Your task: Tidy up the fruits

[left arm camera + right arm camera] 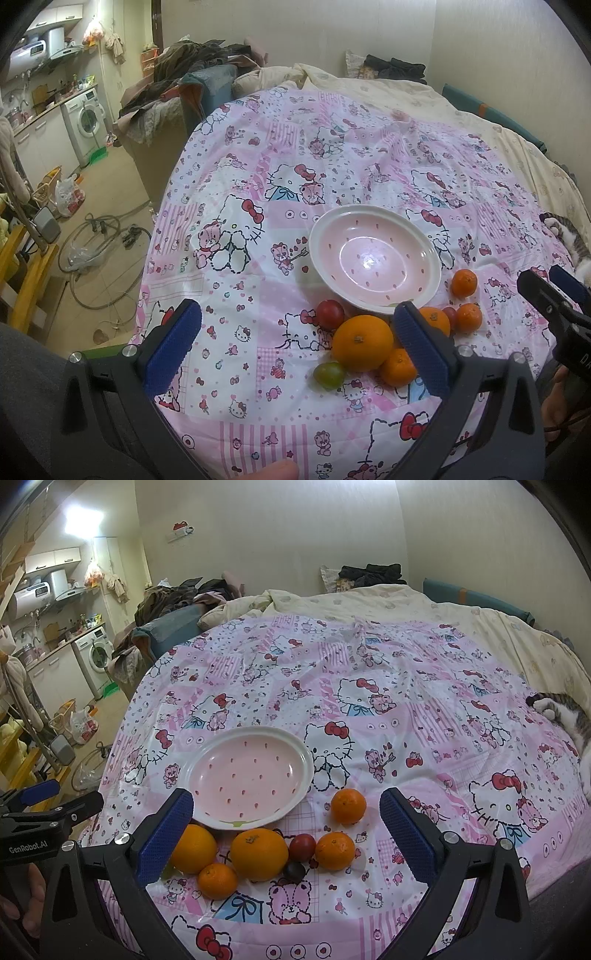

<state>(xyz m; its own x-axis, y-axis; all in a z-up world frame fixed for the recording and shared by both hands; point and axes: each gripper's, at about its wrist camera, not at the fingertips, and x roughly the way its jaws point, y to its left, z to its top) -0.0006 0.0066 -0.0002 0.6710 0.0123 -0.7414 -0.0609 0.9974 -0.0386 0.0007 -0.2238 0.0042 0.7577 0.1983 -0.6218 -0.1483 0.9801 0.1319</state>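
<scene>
Start step: both claws, left gripper (295,347) and right gripper (286,834), wide open, empty. Plate (295,749) bare; next grab orange (259,853) at plate's 6 o'clock.

Glossy ceramic plate (306,771) on smooth printed cloth (424,738).

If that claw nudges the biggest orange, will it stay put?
Probably not. The big orange is round, so it likely rolls. The soft, wrinkled sheet might slow it, and the small red fruit touching it would likely get bumped.
</scene>
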